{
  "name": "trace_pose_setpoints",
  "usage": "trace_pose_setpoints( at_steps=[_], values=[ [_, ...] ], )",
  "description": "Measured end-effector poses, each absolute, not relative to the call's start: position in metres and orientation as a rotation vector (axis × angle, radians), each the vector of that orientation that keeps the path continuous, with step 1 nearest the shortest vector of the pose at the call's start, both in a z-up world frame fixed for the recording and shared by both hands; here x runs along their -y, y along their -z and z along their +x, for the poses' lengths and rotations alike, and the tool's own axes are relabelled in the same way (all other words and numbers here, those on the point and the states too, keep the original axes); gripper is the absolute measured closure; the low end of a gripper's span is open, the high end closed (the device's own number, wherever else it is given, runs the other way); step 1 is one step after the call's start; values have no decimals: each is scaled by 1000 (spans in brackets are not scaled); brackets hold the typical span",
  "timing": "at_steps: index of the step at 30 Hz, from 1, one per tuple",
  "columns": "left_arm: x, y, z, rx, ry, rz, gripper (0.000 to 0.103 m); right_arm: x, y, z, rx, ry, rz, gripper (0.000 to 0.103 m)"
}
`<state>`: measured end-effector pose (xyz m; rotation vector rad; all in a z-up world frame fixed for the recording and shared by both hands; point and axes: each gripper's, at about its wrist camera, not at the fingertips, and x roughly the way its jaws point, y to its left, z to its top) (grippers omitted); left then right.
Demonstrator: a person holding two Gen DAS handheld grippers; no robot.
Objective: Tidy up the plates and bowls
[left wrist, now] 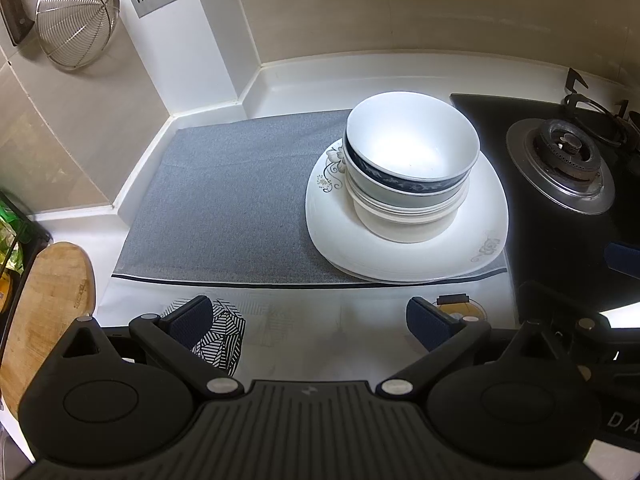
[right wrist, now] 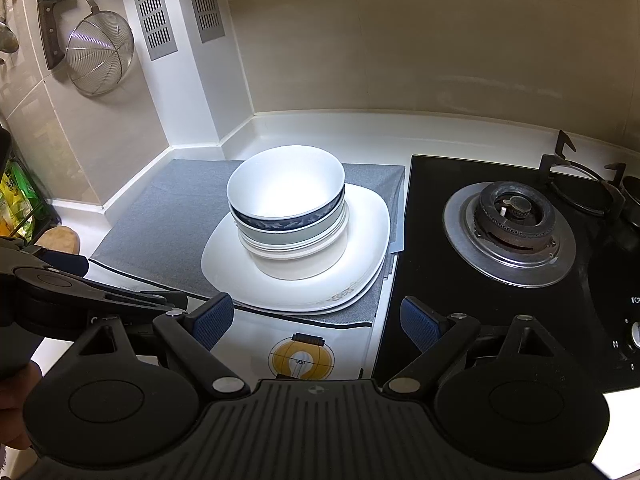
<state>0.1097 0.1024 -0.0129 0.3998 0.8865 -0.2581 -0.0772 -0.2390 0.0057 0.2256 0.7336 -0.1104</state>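
Note:
A stack of bowls (left wrist: 412,168) (right wrist: 290,216) stands on white square plates (left wrist: 404,252) (right wrist: 296,284) with a flower print. The top bowl is white inside with a dark blue patterned band. The plates rest on the right part of a grey mat (left wrist: 224,208) (right wrist: 160,224). My left gripper (left wrist: 308,316) hovers in front of the mat, open and empty, short of the plates. My right gripper (right wrist: 316,320) is open and empty too, just in front of the plates' near edge. The left gripper's body (right wrist: 80,296) shows at the left of the right wrist view.
A black gas hob (right wrist: 512,224) (left wrist: 560,168) with a burner lies right of the mat. A wire strainer (left wrist: 76,16) (right wrist: 100,52) and a cleaver (right wrist: 50,20) hang on the left wall. A wooden board (left wrist: 44,304) leans at the left. Printed paper (right wrist: 300,356) covers the counter's front.

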Motion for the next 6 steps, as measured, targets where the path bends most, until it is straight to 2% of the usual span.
trace_pose_setpoints(
  at_steps=[6],
  values=[
    [-104,15,112,-886,255,398,0,237,-5,-76,-735,111,228,11]
  ],
)
